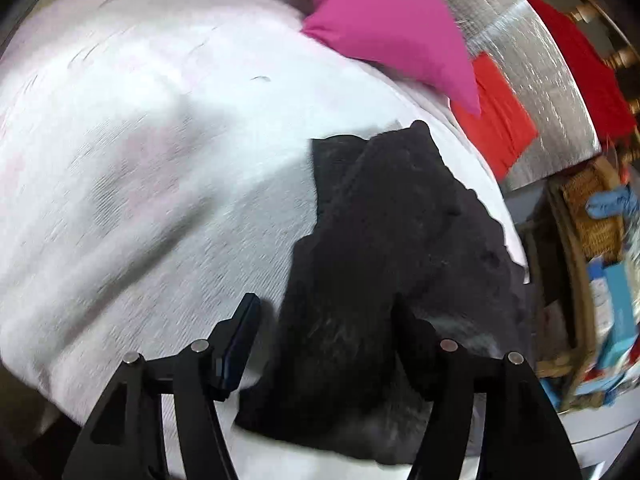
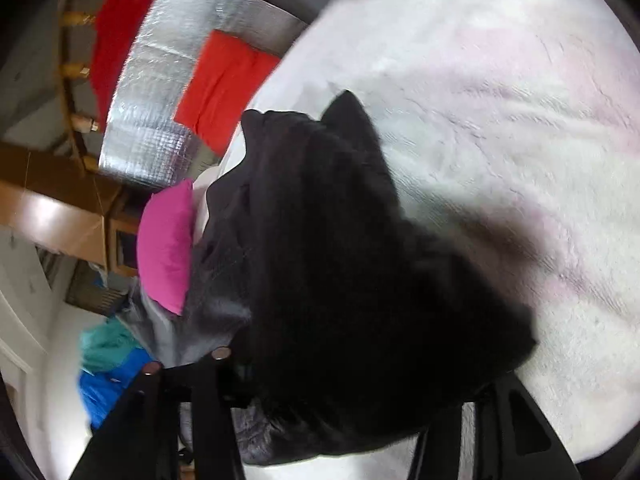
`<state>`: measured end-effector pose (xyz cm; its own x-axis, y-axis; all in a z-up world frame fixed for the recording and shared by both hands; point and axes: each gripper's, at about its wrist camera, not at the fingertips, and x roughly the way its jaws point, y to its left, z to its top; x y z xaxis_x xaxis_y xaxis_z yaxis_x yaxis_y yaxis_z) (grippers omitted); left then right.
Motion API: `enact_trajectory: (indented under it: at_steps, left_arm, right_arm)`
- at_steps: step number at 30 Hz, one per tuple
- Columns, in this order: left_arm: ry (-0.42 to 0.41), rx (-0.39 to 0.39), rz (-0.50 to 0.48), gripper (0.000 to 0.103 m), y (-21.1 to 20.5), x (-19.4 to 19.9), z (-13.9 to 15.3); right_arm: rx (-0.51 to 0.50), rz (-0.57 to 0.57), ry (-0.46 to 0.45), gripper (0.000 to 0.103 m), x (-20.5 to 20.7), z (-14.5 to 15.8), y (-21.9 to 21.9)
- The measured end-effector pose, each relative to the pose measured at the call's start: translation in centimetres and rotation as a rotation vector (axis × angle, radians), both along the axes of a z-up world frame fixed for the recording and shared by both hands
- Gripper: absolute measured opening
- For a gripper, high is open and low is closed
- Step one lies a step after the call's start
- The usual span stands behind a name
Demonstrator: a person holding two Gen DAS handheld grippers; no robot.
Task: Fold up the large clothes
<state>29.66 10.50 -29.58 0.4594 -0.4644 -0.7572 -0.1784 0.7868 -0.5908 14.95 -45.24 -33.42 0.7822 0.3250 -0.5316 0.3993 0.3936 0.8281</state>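
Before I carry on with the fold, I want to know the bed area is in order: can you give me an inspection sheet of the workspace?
Surface: white bedcover, lightly creased, blurred by motion.
Job's things: black garment bunched on the cover, not yet a neat fold.
Clutter: pink pillow at the cover's edge; orange-red cloth on a silver quilted mat.
Grippers: left tongs open around the garment's near edge; right tongs mostly hidden by the garment, state unclear.
Cables: nothing seen.
Surroundings: wicker basket with boxes, red fabric on wooden rails, blue and teal cloths beside the bed.
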Motion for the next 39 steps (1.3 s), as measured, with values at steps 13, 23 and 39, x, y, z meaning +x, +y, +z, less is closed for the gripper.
enact_trajectory:
  at_steps: [13,23,39]
  left_arm:
    - [-0.078,0.035,0.110,0.079,5.5,0.1,4.7]
    - [0.088,-0.096,-0.246,0.084,-0.5,7.8,-0.9]
    - [-0.059,-0.254,-0.269,0.039,-4.6,11.3,0.3]
  right_arm:
    - [-0.021,0.082,-0.015,0.083,0.7,3.1,-6.7]
    - [0.085,0.298,-0.003,0.092,7.9,-0.3,-6.1]
    - [-0.286,0.317,-0.035,0.032,10.9,4.5,0.0]
